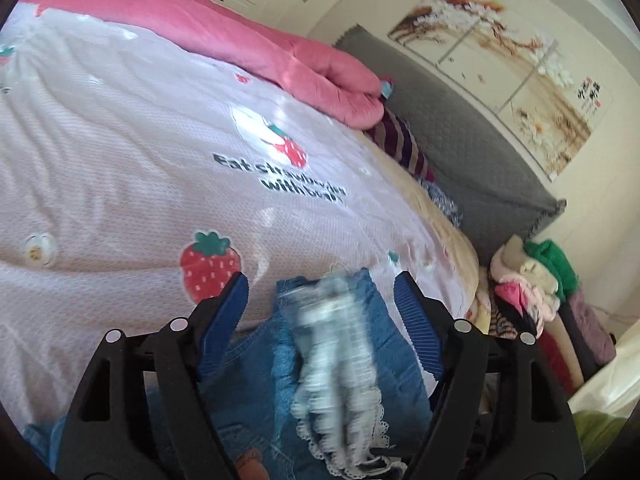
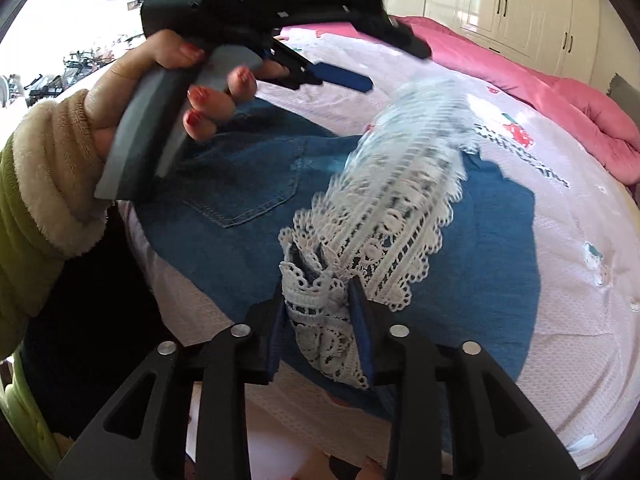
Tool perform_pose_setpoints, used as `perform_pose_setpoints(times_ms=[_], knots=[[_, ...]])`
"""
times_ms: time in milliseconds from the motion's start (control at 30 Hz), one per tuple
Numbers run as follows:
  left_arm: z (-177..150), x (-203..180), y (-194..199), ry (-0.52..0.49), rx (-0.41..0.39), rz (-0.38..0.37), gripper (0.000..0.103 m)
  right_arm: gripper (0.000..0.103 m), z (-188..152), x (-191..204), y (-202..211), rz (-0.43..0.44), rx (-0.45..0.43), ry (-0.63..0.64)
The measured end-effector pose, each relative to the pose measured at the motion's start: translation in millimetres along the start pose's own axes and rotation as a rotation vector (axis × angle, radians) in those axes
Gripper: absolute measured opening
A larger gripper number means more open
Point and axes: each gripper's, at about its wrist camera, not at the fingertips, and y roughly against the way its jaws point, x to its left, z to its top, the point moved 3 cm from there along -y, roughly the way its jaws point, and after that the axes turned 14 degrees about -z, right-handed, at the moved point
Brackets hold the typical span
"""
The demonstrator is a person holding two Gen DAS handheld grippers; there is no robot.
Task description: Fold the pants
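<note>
Folding stage: the denim pants [image 2: 248,208] lay spread on the bed's strawberry-print cover [image 1: 120,160], back pocket up; judged, an early fold with the trim being cleared off the cloth.
Where the pants were: flat on the near part of the bed, filling the near middle of the right wrist view; the pink quilt [image 1: 224,36] was bunched along the far edge, well apart from them.
Lace trim: a white lace strip [image 2: 384,216] rose from the near edge and ran up and to the right over the denim, its far end blurred (probably swinging loose).
Right gripper [image 2: 320,312]: its jaws stood narrowly apart with the near end of the lace bunched between them; the blue pads touched it on both sides, so it counted as clamped on the lace, likely to keep the strip under control.
Left gripper [image 1: 322,300]: jaws were wide apart, with lace and denim lying between them but neither pad pressing on anything.
Left hand [image 2: 176,92]: it was wrapped round the gripper's grey handle at far left, above the pocket, a fleecy cuff at the wrist.
</note>
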Motion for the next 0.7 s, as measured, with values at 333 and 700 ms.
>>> perform_pose_setpoints(times_ms=[333,700], knots=[[-20,-18,31,-0.034,-0.054,0.109,0.076,0.057,2,-40,39,0.155,-0.068,-0.129],[-87,-64,29,-0.101,0.021,0.192,0.081,0.067,23,-141,24,-0.101,-0.060,-0.228]])
